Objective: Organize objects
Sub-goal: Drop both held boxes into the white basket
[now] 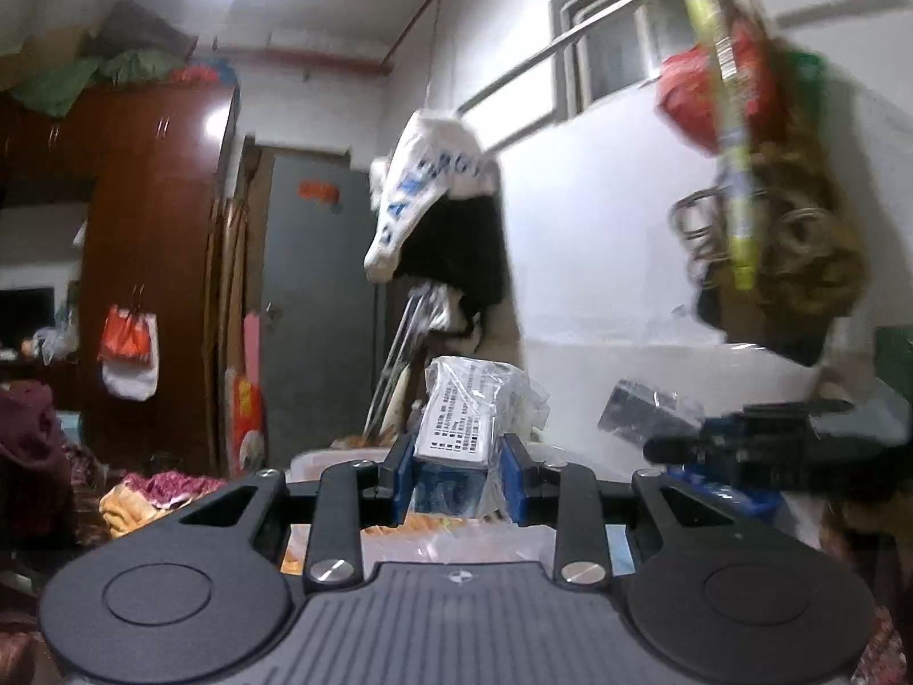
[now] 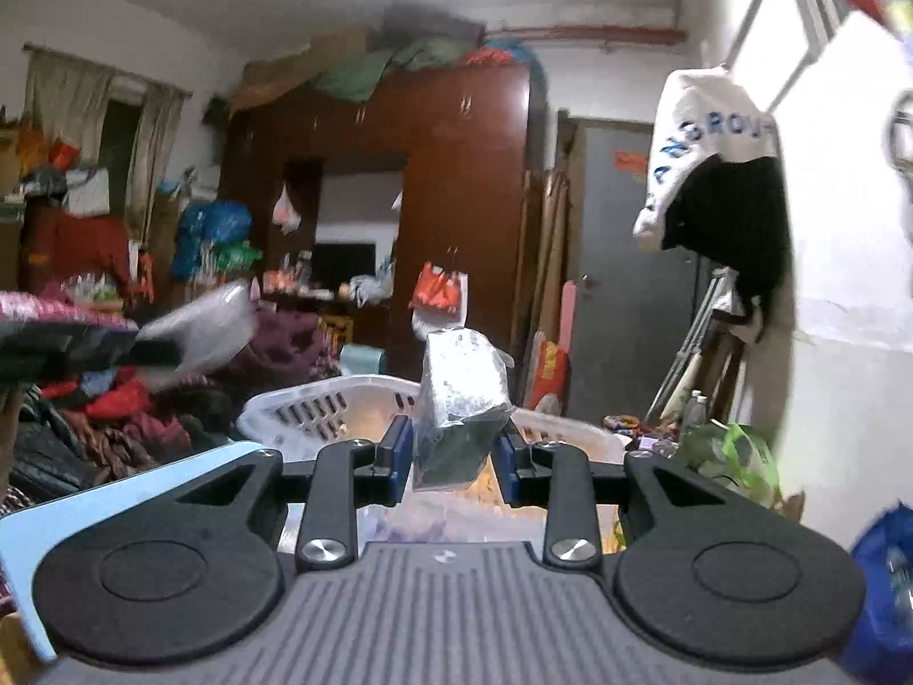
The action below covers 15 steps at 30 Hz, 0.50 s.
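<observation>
My left gripper [image 1: 455, 476] is shut on a small boxed item in clear plastic wrap with a white printed label [image 1: 456, 428], held up in the air. My right gripper [image 2: 455, 459] is shut on a dark boxed item in crinkled clear plastic wrap [image 2: 459, 405], also held up. The right gripper with its wrapped item shows blurred at the right of the left wrist view [image 1: 742, 445]. The left gripper shows blurred at the left of the right wrist view [image 2: 142, 342]. A white slotted plastic basket [image 2: 319, 405] sits just below and beyond the right gripper.
A brown wardrobe [image 2: 456, 200] and a grey door [image 2: 627, 285] stand at the back. Clothes hang on the white wall [image 1: 456, 217]. Bags hang from a rail at upper right [image 1: 742, 114]. Heaped clothes [image 2: 114, 416] lie at the left. A blue bag [image 2: 890, 582] is at lower right.
</observation>
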Each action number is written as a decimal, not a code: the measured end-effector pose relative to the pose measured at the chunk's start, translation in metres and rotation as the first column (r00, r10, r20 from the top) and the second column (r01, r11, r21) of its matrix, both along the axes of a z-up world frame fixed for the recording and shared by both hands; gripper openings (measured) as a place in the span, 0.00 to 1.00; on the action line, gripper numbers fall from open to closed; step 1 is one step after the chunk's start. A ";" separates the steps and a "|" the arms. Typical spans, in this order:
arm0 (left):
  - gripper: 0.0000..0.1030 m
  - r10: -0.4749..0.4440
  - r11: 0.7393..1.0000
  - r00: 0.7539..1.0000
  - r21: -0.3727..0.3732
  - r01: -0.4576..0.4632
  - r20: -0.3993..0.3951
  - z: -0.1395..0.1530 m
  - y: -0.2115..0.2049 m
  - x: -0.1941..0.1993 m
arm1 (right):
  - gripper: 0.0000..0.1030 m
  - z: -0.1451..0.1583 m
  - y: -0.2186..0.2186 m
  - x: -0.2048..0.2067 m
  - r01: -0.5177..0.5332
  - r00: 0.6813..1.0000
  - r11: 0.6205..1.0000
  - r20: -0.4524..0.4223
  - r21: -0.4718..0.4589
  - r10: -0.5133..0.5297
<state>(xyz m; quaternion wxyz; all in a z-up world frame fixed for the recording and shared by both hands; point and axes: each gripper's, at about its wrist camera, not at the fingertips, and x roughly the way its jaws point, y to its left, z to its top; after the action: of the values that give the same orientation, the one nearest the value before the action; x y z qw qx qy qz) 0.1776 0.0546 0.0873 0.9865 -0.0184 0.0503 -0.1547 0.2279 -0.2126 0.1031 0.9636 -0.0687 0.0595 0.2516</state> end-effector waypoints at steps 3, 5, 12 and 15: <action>0.40 -0.004 0.999 0.993 0.040 0.009 -0.121 0.006 -0.010 0.053 | 0.33 0.005 0.016 0.035 -0.012 0.998 0.999 -0.057 -0.037 0.010; 0.48 0.029 0.999 0.986 0.047 -0.021 -0.165 -0.002 -0.013 0.074 | 0.56 0.002 0.023 0.043 0.006 0.999 0.999 -0.047 -0.046 -0.009; 0.78 0.062 0.998 0.996 0.036 -0.060 -0.061 -0.029 0.010 0.004 | 1.00 -0.034 -0.018 -0.019 0.066 0.997 0.997 -0.046 0.047 -0.064; 0.81 0.127 0.991 0.989 0.039 -0.125 -0.072 -0.055 0.026 -0.030 | 1.00 -0.070 -0.037 -0.050 0.088 0.989 0.990 -0.125 0.107 -0.074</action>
<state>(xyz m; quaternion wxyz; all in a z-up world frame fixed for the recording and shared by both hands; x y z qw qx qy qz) 0.1479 0.0802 0.0319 0.9919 -0.0102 0.0882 -0.0903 0.1779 -0.2496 0.0333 0.9700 0.0034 0.1063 0.2187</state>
